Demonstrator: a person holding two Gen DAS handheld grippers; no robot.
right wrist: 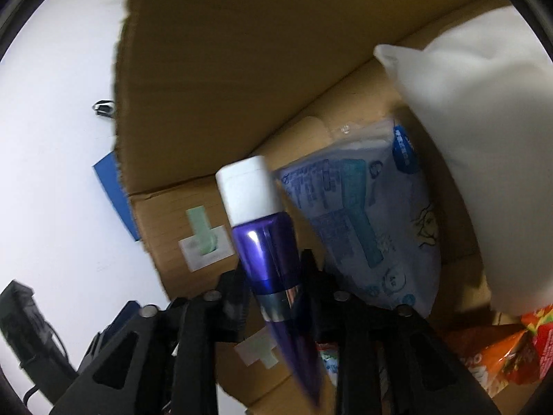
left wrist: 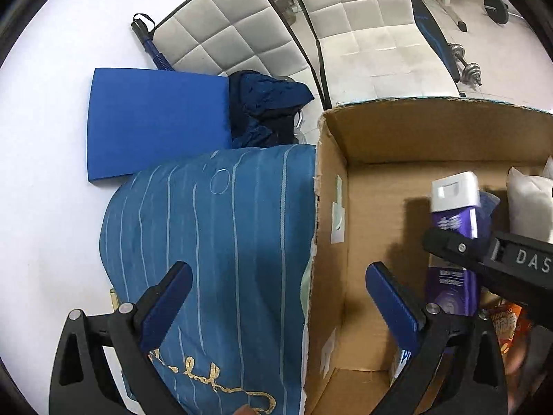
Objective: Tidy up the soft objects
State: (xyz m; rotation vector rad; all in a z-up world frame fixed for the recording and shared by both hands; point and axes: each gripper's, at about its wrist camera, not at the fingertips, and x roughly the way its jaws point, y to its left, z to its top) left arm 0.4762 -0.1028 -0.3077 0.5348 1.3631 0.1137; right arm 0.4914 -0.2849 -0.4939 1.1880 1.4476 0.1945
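Your right claw (right wrist: 273, 283) is inside the cardboard box (left wrist: 397, 131), with the purple tube (right wrist: 266, 252) between its fingers; if the pads still press it, you cannot tell. Around the tube lie a white pillow (right wrist: 484, 121), a blue tissue pack (right wrist: 363, 228) and orange snack bags (right wrist: 497, 356). Your left claw (left wrist: 276, 283) is wide and empty, astride the box's left wall. The blue striped cushion (left wrist: 214, 242) lies on the white tabletop (left wrist: 45, 173) against that wall, with a blue foam sheet (left wrist: 155, 121) and dark cloth (left wrist: 266, 103) behind.
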